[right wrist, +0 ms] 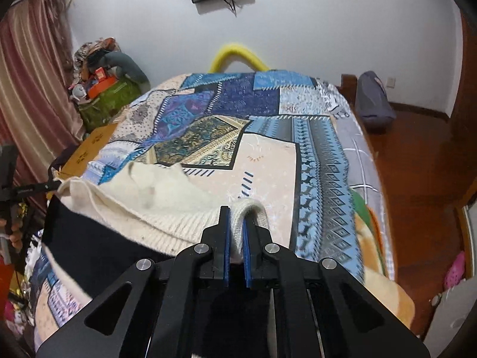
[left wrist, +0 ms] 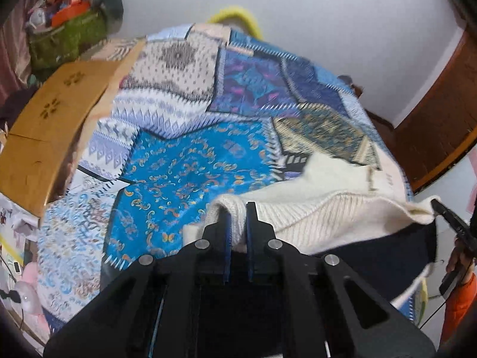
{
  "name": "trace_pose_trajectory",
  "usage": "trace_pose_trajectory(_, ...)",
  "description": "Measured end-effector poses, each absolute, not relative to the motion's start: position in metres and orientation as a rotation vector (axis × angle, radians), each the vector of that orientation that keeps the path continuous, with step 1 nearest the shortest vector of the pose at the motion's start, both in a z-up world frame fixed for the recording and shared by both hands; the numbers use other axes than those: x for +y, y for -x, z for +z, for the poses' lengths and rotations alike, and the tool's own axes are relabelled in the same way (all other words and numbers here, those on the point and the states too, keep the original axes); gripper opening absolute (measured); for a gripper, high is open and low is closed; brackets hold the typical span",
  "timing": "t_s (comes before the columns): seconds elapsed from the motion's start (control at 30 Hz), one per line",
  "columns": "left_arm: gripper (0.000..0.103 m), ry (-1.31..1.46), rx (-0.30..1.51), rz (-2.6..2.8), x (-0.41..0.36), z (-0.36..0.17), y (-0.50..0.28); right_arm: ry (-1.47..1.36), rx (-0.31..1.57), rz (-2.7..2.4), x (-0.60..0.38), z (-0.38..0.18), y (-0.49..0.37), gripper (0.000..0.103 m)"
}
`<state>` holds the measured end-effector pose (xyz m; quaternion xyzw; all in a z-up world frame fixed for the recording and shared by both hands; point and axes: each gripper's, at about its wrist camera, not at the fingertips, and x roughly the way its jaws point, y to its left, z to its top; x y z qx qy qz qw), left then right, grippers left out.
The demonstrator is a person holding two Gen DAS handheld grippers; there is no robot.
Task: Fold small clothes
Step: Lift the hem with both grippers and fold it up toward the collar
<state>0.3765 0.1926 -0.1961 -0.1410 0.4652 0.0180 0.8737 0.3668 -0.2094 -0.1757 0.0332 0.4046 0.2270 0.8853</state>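
A cream knitted sweater (left wrist: 322, 208) with a ribbed hem is stretched between both grippers above the patchwork bedspread (left wrist: 190, 161). My left gripper (left wrist: 238, 214) is shut on one corner of the hem. My right gripper (right wrist: 236, 217) is shut on the other corner of the sweater (right wrist: 167, 200). The right gripper (left wrist: 447, 211) shows at the right edge of the left wrist view, and the left gripper (right wrist: 44, 186) shows at the left edge of the right wrist view. A dark part hangs below the cream hem in both views.
A wooden board (left wrist: 50, 131) lies at the bed's left side. A green bag (right wrist: 110, 101) piled with things stands by the curtain. A yellow arch (right wrist: 238, 56) rises behind the bed. A grey bag (right wrist: 372, 101) sits on the wooden floor at the right.
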Motion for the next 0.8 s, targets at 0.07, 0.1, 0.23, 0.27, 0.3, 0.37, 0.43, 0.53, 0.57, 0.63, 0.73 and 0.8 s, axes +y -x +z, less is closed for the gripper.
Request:
trace_pose_trajectory(0.07,0.008,0.294,0.990,0.038,0.192,-0.210,-0.385,-0.087,0.852,0.470,-0.210,-0.181,-0.377,0.006)
trace_pose_trajectory(0.1,0.008,0.294,1.000,0.037,0.191,-0.217,-0.391,-0.099,0.860,0.468,-0.210,-0.184,-0.384,0.006)
trace_pose_trajectory(0.23,0.008,0.255,1.023,0.025,0.187,-0.230,-0.402,-0.119,0.876,0.468,-0.211,-0.189,-0.399,0.006)
trace_pose_trajectory(0.27,0.009,0.250,1.022,0.022,0.187,-0.230,-0.403,-0.128,0.876,0.468,-0.212,-0.189,-0.401,0.008)
trace_pose_trajectory(0.3,0.009,0.246,1.024,0.022,0.188,-0.230,-0.404,-0.143,0.879,0.462,-0.214,-0.188,-0.403,0.013)
trace_pose_trajectory(0.37,0.010,0.243,1.028,0.021,0.188,-0.228,-0.405,-0.140,0.866,0.405,-0.218,-0.185,-0.404,0.039)
trace_pose_trajectory(0.43,0.010,0.229,1.030,0.013,0.186,-0.224,-0.406,-0.132,0.811,0.338,-0.226,-0.176,-0.398,0.054)
trace_pose_trajectory(0.53,0.018,0.220,1.017,0.022,0.185,-0.212,-0.404,-0.126,0.797,0.370,-0.228,-0.165,-0.389,0.054)
trace_pose_trajectory(0.57,0.035,0.214,0.997,0.044,0.185,-0.205,-0.403,-0.110,0.793,0.380,-0.226,-0.162,-0.386,0.054)
trace_pose_trajectory(0.63,0.063,0.192,0.940,0.122,0.189,-0.192,-0.399,-0.064,0.785,0.408,-0.219,-0.157,-0.377,0.054)
trace_pose_trajectory(0.73,0.065,0.205,0.903,0.153,0.196,-0.178,-0.394,-0.012,0.792,0.464,-0.205,-0.152,-0.363,0.054)
trace_pose_trajectory(0.8,0.065,0.210,0.909,0.144,0.196,-0.176,-0.390,0.016,0.795,0.501,-0.193,-0.153,-0.354,0.054)
